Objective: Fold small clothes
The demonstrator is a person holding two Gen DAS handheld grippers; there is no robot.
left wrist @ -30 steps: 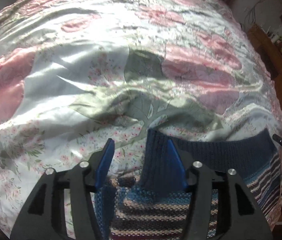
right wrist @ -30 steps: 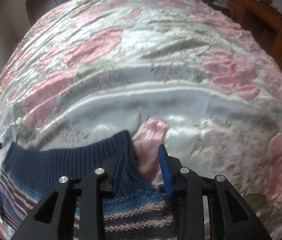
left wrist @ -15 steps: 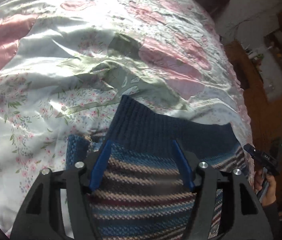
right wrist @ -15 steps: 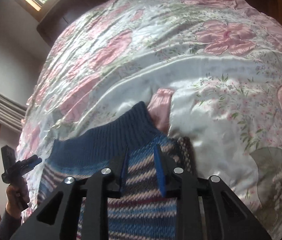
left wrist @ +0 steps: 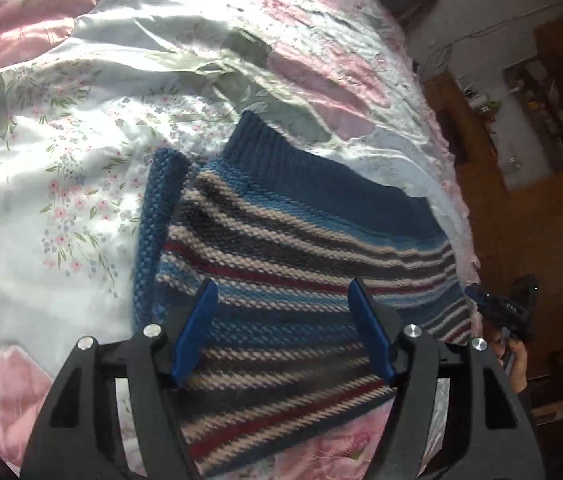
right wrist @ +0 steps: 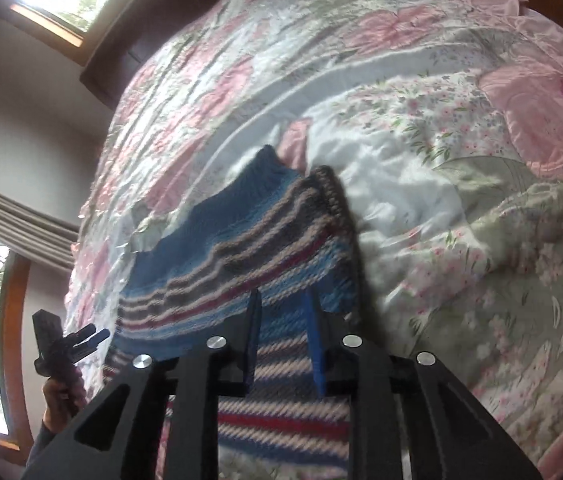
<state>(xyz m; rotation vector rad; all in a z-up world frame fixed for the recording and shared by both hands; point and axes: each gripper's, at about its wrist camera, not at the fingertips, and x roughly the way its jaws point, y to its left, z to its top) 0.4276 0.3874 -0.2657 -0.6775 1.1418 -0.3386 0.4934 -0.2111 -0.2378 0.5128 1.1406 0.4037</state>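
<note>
While the striped knit sweater [left wrist: 305, 248] lies folded on the floral bedspread [left wrist: 61, 168], filling the centre and lower right of the left wrist view, its long axis runs from left to right across the frame, with the navy ribbed hem along the upper edge and a blue sleeve [left wrist: 157, 224] tucked down its left side. The left gripper [left wrist: 283, 332] hangs over the lower stripes, jaws spread wide and holding nothing. In the right wrist view the right gripper [right wrist: 283, 344] sits at lower centre over the sweater's right-hand part, jaws narrowly parted; blur leaves it unclear whether they pinch the knit. Both tools sit at the near edge, so neither is clearly the nearer one
</note>
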